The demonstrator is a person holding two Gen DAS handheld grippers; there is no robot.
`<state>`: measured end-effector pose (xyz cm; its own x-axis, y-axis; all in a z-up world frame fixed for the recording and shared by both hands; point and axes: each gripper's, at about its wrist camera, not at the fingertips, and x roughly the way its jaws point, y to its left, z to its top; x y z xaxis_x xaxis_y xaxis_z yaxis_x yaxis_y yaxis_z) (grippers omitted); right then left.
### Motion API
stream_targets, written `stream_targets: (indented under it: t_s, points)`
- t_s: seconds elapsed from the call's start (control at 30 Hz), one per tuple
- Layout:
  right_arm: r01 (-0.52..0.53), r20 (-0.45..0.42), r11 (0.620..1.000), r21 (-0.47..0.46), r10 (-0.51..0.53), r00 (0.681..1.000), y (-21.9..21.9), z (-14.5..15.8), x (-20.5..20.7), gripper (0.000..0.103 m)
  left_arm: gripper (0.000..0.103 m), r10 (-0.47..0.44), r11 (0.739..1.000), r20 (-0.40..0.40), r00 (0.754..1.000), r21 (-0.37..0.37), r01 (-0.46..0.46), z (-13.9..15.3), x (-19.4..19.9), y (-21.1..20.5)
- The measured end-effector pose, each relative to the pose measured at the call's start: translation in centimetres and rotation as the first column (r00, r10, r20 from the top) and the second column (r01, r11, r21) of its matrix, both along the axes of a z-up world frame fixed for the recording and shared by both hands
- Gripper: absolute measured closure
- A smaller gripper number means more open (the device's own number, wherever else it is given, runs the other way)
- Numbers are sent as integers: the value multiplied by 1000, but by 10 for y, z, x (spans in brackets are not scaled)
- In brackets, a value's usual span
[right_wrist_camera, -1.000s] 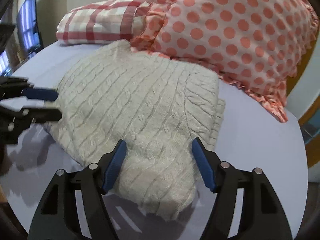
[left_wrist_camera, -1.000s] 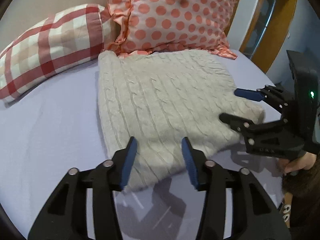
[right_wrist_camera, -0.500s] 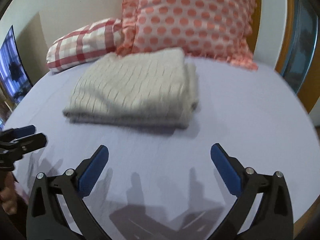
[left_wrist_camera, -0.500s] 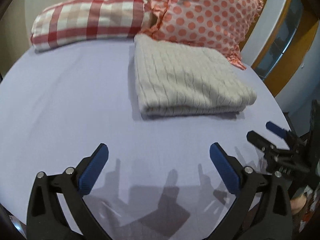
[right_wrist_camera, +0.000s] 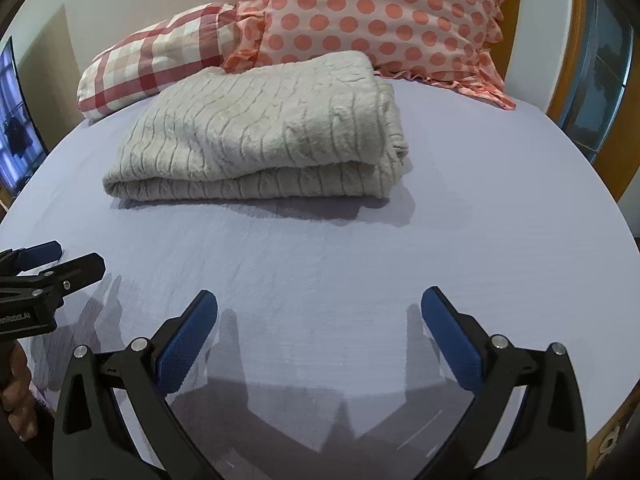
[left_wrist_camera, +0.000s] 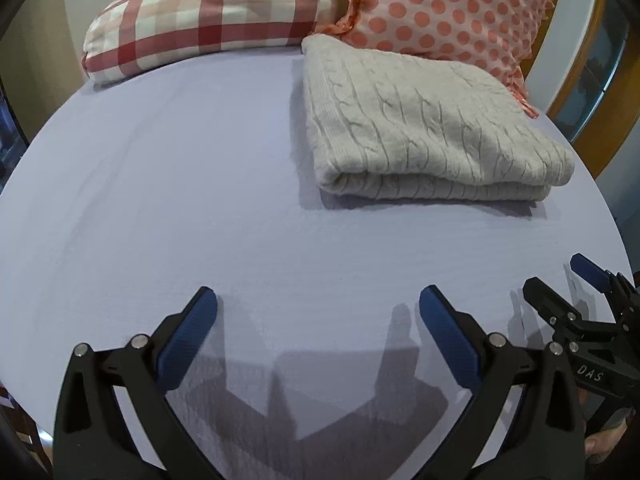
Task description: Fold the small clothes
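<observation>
Cream cable-knit sweater point(left_wrist_camera: 424, 120) lies folded on the lavender bed point(left_wrist_camera: 180, 200), upper right of frame; left gripper point(left_wrist_camera: 318, 320) and right gripper point(right_wrist_camera: 320, 320) fingers spread wide, empty; folding looks finished, next garment needed

A second ago both sets of jaws are half closed right over the cream sweater point(left_wrist_camera: 424, 128); now the left gripper point(left_wrist_camera: 318, 300) and the right gripper point(right_wrist_camera: 319, 300) sit pulled back over bare lavender bed sheet point(left_wrist_camera: 168, 200), well apart from the knit, with their jaws spread wide and nothing between them. The sweater, which filled both views then, now lies as a neat folded rectangle farther off, its doubled edge facing the cameras. The right gripper, earlier touching the sweater's corner, now shows low at the left view's edge.
</observation>
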<state>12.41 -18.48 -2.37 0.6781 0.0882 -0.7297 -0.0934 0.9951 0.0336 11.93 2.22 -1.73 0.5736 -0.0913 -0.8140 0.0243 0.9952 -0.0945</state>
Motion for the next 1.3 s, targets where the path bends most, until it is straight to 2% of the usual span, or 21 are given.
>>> stream_targets:
  t_s: [0.13, 0.23, 1.3]
  points:
    - [1, -15, 1000, -13, -1, 1000, 2, -2, 2, 1, 2, 9, 999, 4, 1000, 37, -9, -2, -1, -5]
    - [7, -41, 1000, -14, -7, 999, 3, -4, 5, 1, 2, 9, 994, 8, 1000, 111, -10, -5, -4, -15]
    - [1, -51, 1000, -20, -2, 999, 5, -8, 5, 1, 2, -13, 995, 20, 1000, 103, 11, -5, -3, -12]
